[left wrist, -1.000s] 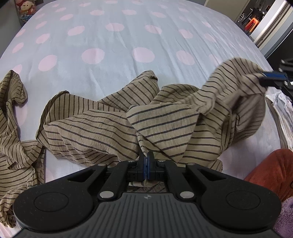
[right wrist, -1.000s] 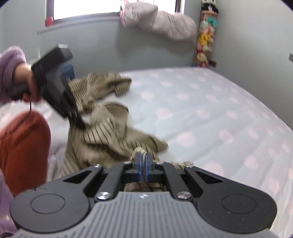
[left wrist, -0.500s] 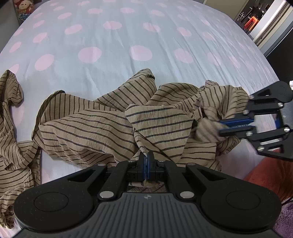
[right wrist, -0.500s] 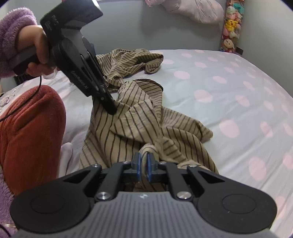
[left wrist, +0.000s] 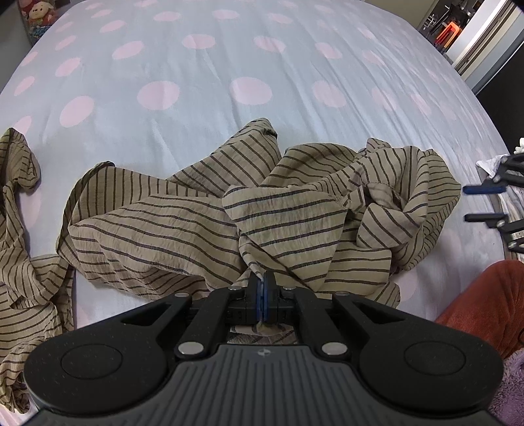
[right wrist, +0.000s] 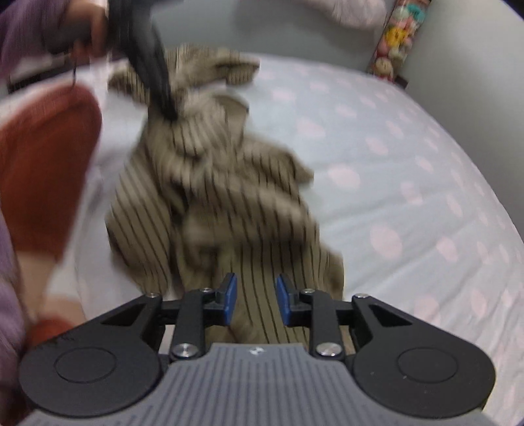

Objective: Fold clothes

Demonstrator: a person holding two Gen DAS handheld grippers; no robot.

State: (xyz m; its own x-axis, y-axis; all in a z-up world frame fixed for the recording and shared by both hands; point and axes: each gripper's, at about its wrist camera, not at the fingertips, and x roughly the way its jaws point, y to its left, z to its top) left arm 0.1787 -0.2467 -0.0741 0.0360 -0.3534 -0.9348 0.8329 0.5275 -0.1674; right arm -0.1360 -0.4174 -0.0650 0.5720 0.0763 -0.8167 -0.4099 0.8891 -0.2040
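So I'm at the bed (left wrist: 229, 59), the one with the pale blue sheet and pink dots, and the tan striped shirt (left wrist: 183, 229) is lying crumpled across the near part of it, well short of the far edge. My left gripper (left wrist: 262, 288) has its fingers clamped tight together on a bunched fold at the shirt's near edge, and you can see a bit of cloth poking out behind the blue pads. My right gripper (right wrist: 252, 295) is just past the shirt's right end in the left camera; its fingers are spreading apart right now, and the blue pads (right wrist: 231, 295) stand clear on either side of the striped cloth, which lies between and under them without being pinched. The right camera is pretty smeary, so I can't make out much detail of the folds there. In that same view my left hand (right wrist: 82, 29), with a purple fuzzy sleeve (right wrist: 29, 26), is over the shirt's far end, holding the other tool down into the fabric. My rust-coloured knee (left wrist: 484, 295) sits just beside the shirt's near right corner, and there are some plush toys (right wrist: 396, 42) stacked against the wall, well beyond the shirt.
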